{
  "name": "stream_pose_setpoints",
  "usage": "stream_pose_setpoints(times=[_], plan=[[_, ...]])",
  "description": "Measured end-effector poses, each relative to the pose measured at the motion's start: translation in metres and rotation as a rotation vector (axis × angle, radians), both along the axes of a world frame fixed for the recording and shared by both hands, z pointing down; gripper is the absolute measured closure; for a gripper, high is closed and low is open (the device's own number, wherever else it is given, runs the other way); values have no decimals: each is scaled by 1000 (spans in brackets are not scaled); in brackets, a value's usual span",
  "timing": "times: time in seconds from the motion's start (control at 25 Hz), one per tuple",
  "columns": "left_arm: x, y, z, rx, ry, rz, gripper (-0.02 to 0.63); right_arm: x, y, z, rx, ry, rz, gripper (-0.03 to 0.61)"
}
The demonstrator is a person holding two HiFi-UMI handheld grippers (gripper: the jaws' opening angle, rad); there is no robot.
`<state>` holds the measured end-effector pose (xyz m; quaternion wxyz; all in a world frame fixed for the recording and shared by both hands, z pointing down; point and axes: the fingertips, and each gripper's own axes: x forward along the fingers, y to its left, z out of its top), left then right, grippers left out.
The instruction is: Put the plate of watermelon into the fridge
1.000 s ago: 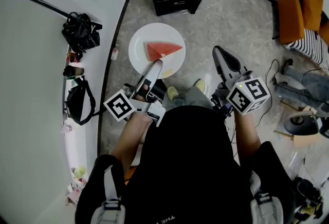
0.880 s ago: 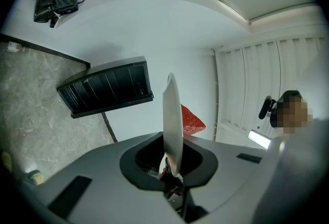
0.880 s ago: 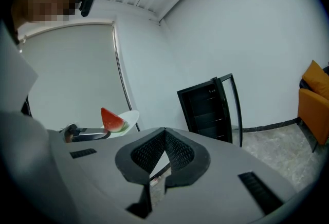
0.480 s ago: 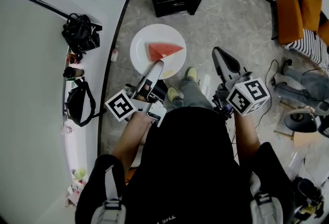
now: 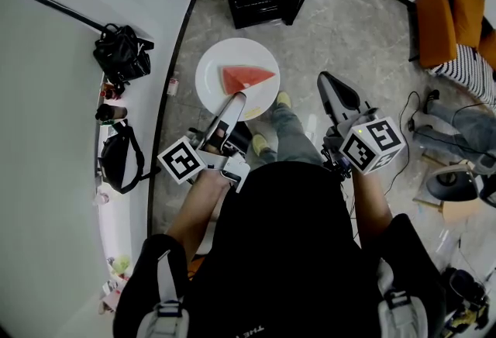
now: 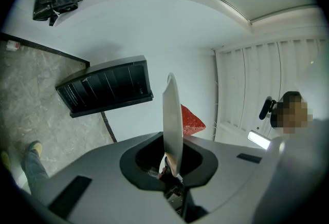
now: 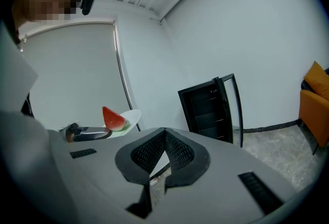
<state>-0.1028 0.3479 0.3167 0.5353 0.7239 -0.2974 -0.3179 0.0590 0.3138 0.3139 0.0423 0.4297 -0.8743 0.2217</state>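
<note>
Left fingers (image 5: 231, 108) clamp one plate (image 5: 213, 65) bearing one watermelon slice (image 5: 242, 78); right fingers (image 5: 337, 94) together, empty.

A: What is the left gripper (image 5: 235, 101) doing?
B: In the head view it sticks out toward 1 o'clock. Its jaws are squeezed tight on the plate (image 5: 213, 73), at the plate's 6 o'clock edge.
A: And the right gripper (image 5: 327, 82)?
B: It points to 11 o'clock. Its jaws are pressed together and there is nothing in them.
A: How are the arms?
B: The left arm (image 5: 198, 205) and the right arm (image 5: 373, 201) are bare. Both reach forward from the body, one on each side
</note>
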Motion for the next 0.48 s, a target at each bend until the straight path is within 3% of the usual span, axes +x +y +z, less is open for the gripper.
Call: stream_pose_setpoints(times=[0.48], plan=[[4,-8,4,3,6,13,583,5,-6,5,4,9,5,568]])
